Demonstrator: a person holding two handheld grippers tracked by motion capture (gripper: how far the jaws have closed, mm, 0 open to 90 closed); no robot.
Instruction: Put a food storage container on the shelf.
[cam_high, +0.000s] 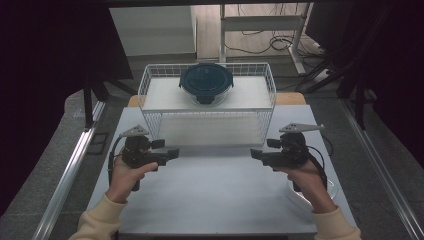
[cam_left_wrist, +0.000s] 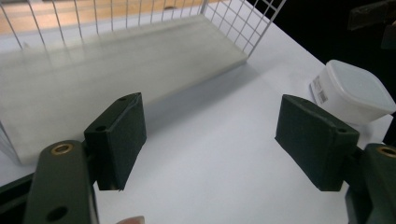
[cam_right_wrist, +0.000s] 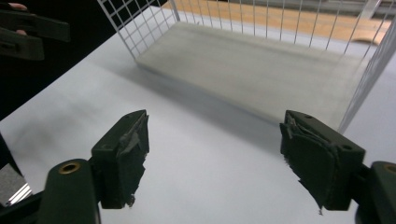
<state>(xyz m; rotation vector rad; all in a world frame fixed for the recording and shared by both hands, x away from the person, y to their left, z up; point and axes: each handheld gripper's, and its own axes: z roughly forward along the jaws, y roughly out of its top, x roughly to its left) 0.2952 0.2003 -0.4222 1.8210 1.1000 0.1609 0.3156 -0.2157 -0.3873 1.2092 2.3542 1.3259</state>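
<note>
A: Containers?

B: White wire basket (cam_high: 207, 107) on the tabletop (cam_high: 215, 195), two levels. Top shelf carries a round container with a dark blue lid (cam_high: 206, 82), lid on, contents hidden. Lower shelf bare. A white lidded tub (cam_left_wrist: 352, 91) sits at the tabletop's right edge, by the right hand; can't tell what's inside.

A: Basket orientation?

B: Upright, long axis running left-right across the tabletop, open front facing the person.

A: Tools?

B: Left tool (cam_high: 170, 155) and right tool (cam_high: 257, 155) just in front of the basket, pointing inward at each other. Both have jaws apart, nothing between them, neither touching the basket.
</note>
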